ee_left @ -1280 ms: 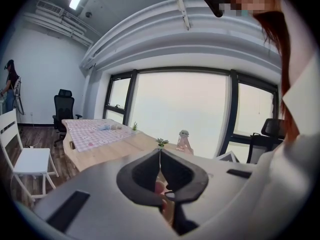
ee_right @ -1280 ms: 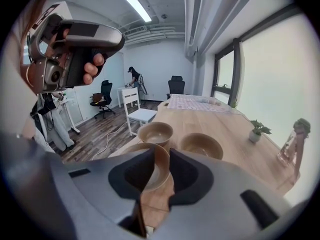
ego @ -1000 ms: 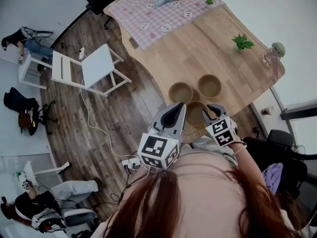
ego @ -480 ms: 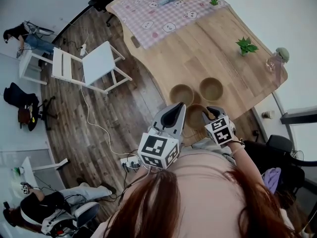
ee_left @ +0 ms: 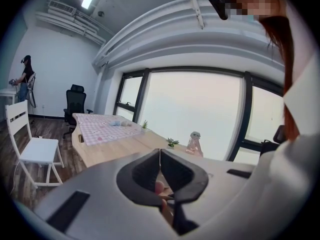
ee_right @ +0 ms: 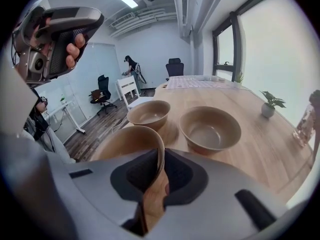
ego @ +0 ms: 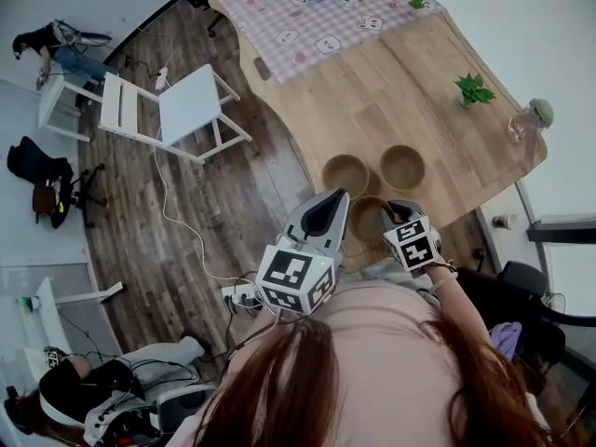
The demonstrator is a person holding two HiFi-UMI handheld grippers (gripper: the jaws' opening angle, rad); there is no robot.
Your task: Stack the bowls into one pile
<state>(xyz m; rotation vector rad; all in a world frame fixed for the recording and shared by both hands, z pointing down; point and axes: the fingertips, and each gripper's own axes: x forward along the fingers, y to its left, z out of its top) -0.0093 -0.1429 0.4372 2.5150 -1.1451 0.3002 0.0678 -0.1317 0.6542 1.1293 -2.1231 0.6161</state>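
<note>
right gripper [ee_right: 161, 156]: its jaws have just been closing and now pinch the wall of the near bowl [ee_right: 125, 139]. one pad sits inside the rim and one outside, and the rim edge runs up between them. i read this as a firm hold taken at a single spot on the side of the bowl nearest me.

the near bowl rests on the table [ee_right: 260, 144], close to its front edge. two more bowls stand upright and empty just beyond it: the left-hand bowl [ee_right: 148, 113] beyond and to its left, the right-hand bowl [ee_right: 210, 128] beyond and to its right. they stand apart from each other, and none is nested yet.

left gripper [ee_left: 160, 154]: jaws together at the tips, nothing between them. in the head view it hangs to the left of the near bowl, clear of it.

step in hand, as i judge it: lift the near bowl and seat it in one of the two beyond it.
- a one-sided rim grip lets the bowl swing, so i would raise it slowly and keep it level.
- i would lift until its base is above the other rims before carrying it across.
- i would centre it over the receiving bowl, lower it until it seats, and only then part the jaws.
- the left gripper could steady the receiving bowl if it slides.
</note>
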